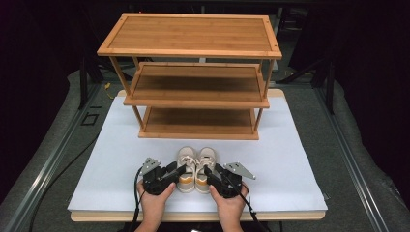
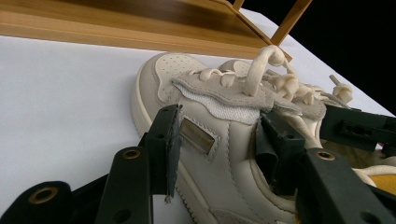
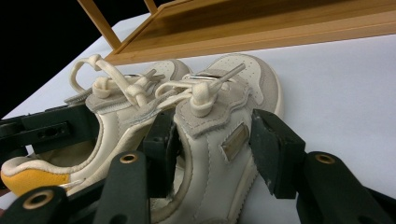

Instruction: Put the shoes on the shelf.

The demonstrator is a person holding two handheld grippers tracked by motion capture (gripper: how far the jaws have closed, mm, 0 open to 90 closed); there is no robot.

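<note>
A pair of small cream sneakers stands side by side on the white board, toes toward the rack. My left gripper (image 1: 182, 170) straddles the outer side wall of the left sneaker (image 1: 186, 162): one jaw is outside by the side label, the other inside the opening. In the left gripper view the left gripper (image 2: 219, 135) stands open around that left sneaker (image 2: 210, 107). My right gripper (image 1: 208, 172) straddles the outer wall of the right sneaker (image 1: 207, 159) the same way. In the right gripper view the right gripper (image 3: 215, 140) is open, with a gap beside the right sneaker (image 3: 219, 116).
A three-tier bamboo shoe rack (image 1: 193, 34) stands at the back of the white board (image 1: 300, 159), its lowest shelf (image 1: 198, 123) just beyond the sneakers' toes. Grey floor and metal rails flank the table. Both hands rest at the board's front edge.
</note>
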